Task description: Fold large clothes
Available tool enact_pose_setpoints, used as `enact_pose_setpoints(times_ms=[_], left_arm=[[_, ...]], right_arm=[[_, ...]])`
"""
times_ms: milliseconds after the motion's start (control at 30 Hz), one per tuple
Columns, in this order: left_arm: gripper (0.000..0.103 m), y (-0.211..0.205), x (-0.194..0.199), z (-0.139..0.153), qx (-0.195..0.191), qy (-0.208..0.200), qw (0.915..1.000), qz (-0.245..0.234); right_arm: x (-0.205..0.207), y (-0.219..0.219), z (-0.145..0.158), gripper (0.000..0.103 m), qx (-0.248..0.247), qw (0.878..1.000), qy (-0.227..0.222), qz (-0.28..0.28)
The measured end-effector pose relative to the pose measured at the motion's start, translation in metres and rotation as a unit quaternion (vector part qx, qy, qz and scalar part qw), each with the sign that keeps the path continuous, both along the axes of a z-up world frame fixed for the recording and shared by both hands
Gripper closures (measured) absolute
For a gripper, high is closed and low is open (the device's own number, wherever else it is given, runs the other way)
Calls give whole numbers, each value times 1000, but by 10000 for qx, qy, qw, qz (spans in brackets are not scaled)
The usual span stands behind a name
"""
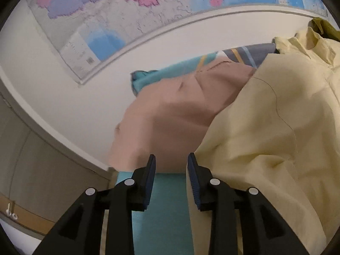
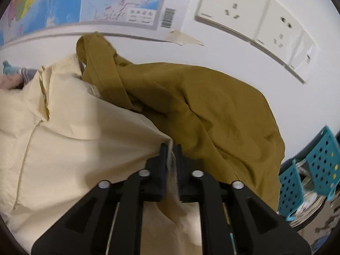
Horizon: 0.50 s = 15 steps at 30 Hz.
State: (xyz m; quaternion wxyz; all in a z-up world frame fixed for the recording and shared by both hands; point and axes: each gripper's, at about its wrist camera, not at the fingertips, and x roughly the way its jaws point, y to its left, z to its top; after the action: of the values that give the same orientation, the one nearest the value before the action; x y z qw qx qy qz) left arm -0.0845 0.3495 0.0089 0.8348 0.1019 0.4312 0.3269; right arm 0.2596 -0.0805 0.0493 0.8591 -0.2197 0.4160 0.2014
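Observation:
A pale yellow shirt (image 1: 265,116) lies spread on the right in the left wrist view, collar toward the wall. My left gripper (image 1: 171,159) is open over a teal surface (image 1: 167,201). Nothing sits between its fingers, and the shirt's edge runs just beside the right finger. A pink garment (image 1: 170,110) lies beyond its tips. In the right wrist view my right gripper (image 2: 170,148) is shut on a fold of the pale yellow shirt (image 2: 74,138), with cloth pinched between the narrow jaws. An olive garment (image 2: 201,106) is bunched behind and to the right.
A wall map (image 1: 106,21) and white wall stand close behind the clothes. Wall sockets (image 2: 255,17) are at the upper right. A teal perforated basket (image 2: 314,165) with papers sits at the right edge. Striped teal and grey fabric (image 1: 233,57) lies behind the pink garment.

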Motion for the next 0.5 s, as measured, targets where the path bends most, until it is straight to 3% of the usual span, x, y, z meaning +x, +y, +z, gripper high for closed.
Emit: enact_pose_setpoints(times_ms=[67,100,167,233,367,433,500], left_arm=[[63,-6,-14,22,144,-480,9987,-24],[45,-8,-21,33,130,-711,9974,-15],[41,-13,-44,61,-103,-1311,9911,-209],[24,-25,-62,78,-643,-1735,9803,-691],[19,-65,-83,72,-1580,-1985,9508,-1779],[19,-88,-85,56,-2049,-1840,9350,-2236],[19,-108,-79,37,-2318,-1595,9260,-2515]], right_arm=[[-13,-13,21,73,210,9997,-55,-54],[-20,-17,31,64,383,9992,-103,-14],[-46,-32,57,51,873,9958,-78,267],[-71,-48,71,34,1170,9921,11,447],[-135,-80,76,28,1683,9798,651,863],[-165,-101,61,28,1859,9726,1106,857],[-189,-113,45,28,1791,9700,1465,751]])
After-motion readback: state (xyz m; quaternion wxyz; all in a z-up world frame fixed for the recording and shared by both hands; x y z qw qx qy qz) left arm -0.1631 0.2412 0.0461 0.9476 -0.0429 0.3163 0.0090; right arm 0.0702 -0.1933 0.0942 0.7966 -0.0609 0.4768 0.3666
